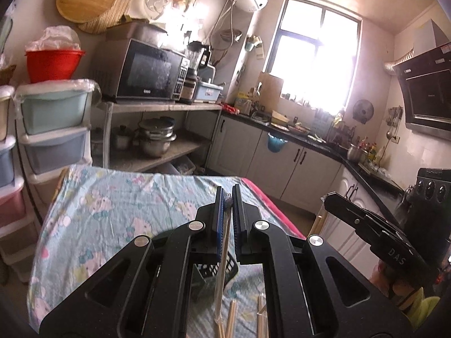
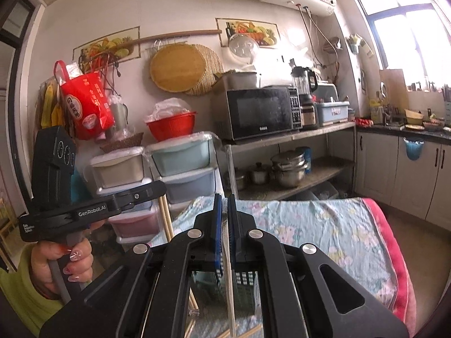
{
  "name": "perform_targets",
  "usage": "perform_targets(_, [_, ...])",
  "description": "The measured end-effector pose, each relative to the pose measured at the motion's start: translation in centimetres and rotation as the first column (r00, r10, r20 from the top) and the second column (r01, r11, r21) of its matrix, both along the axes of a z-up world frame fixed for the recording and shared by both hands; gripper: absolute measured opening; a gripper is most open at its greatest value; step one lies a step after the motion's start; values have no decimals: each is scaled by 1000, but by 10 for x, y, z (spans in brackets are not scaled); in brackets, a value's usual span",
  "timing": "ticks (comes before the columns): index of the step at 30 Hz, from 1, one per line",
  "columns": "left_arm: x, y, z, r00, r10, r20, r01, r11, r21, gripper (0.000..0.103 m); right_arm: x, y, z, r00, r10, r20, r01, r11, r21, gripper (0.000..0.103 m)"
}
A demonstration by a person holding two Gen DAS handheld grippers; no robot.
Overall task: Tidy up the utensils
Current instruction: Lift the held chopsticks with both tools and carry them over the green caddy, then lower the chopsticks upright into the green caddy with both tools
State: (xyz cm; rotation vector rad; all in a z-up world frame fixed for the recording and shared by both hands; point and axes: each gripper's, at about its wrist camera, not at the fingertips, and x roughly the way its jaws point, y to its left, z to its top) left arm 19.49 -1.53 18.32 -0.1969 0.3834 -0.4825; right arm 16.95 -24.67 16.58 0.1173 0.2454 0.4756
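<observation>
The bench (image 1: 118,197) is covered with a pale blue cartoon-print cloth (image 2: 324,225) with a pink edge. It stands in a kitchen, with a shelf rack (image 1: 157,107) carrying a microwave (image 1: 146,70) and steel pots (image 1: 156,138) behind it, and stacked plastic drawers (image 1: 53,129) to one side.

On the bench, low in both views and largely hidden by the gripper bodies, sits a dark slotted basket (image 1: 210,270). Loose chopsticks (image 1: 231,318) lie on the cloth in front of it.

The left gripper (image 1: 227,200) is raised above the bench with its blue pads (image 1: 219,225) pinched almost together. Between them runs a thin pale stick in a clear wrapper (image 1: 221,276), its upper end showing at the fingertips and the rest hanging down past the basket toward the loose chopsticks. In the right wrist view this same gripper appears from the side at the left, gripped by a hand (image 2: 64,259) with painted nails and a yellow-green sleeve, and pale sticks hang below its tip.

The right gripper (image 2: 224,200) is also closed down to a narrow slit. A thin stick (image 2: 229,281) stands in that slit, clamped between the pads, and hangs down in front of the basket. In the left wrist view the right gripper shows at the right edge, with a pale stick below its tip.
</observation>
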Motion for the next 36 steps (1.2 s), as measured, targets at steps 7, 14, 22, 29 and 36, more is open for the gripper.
perform_targets(7, [9,10,28,998,35,48,-34,999,-10,3,11,6,33,998,13,56,-14,1000,13,4])
perform_targets(14, [12,23,57,988,100,115,-99,995,-13,3,26,9,59,996,34,80,-38,998,48,4])
perform_targets(22, [28,30,49,972,182,145,-187,982,21,3,52,20,54,997,23,72,-26,998,53,4])
perform_targets(29, [50,32,17,975,202,96,-208,976,58,3,78,28,31,999,11,35,-13,999,48,4])
perform_targets(36, [62,34,-10,978,203,39,-205,976,68,3,96,34,6,1000,-4,-2,4,999,40,4])
